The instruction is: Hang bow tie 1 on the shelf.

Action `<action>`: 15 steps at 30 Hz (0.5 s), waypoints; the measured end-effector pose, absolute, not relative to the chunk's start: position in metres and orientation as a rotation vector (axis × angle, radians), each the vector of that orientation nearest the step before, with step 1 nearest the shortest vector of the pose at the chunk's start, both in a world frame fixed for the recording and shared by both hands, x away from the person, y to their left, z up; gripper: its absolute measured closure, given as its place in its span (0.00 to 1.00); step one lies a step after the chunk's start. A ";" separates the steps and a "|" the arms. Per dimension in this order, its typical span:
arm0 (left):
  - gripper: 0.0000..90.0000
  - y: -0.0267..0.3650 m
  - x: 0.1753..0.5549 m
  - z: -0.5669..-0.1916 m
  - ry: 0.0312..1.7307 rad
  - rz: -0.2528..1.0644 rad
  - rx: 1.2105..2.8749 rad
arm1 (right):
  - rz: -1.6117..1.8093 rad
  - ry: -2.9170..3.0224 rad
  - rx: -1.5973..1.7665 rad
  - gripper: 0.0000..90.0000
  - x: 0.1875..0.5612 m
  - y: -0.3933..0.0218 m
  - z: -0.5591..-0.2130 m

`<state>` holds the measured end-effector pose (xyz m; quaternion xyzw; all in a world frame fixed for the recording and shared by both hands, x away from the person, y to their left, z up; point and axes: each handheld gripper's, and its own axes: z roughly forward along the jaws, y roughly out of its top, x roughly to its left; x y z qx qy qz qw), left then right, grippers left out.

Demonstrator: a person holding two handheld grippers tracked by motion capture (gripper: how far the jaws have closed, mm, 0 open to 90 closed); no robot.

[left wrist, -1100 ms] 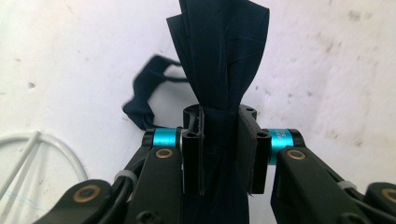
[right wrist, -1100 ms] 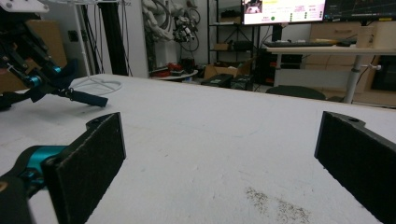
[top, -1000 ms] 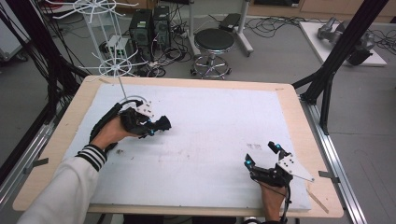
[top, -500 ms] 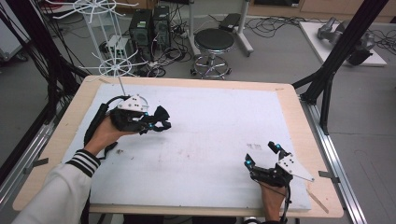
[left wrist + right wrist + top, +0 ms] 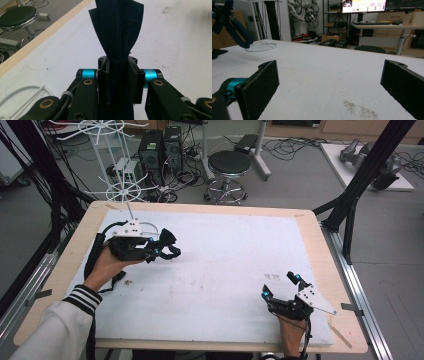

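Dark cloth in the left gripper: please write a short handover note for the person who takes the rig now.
Left gripper: shut on the dark cloth, lifted off the white mat at its far left, near the white wire rack.
Right gripper: open, holds nothing, low over the mat at the near right.
Done: the cloth is picked up; one folded end sticks out past the jaws.
Left: probably to carry the cloth to the rack and hang it there; the right gripper could help to spread it. Nothing hangs on the rack yet.

White mat open between grippers; wire rack blocks far left corner.
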<state>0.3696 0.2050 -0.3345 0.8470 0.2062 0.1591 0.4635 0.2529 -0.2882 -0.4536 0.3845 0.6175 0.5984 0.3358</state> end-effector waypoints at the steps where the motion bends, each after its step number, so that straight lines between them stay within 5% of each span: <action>1: 0.82 0.207 0.368 -0.333 0.510 0.397 2.076 | 1.560 1.610 1.003 0.01 0.253 -0.288 -0.454; 15: 0.82 0.235 0.355 -0.315 0.555 0.453 1.997 | 1.557 1.615 1.006 0.01 0.253 -0.288 -0.453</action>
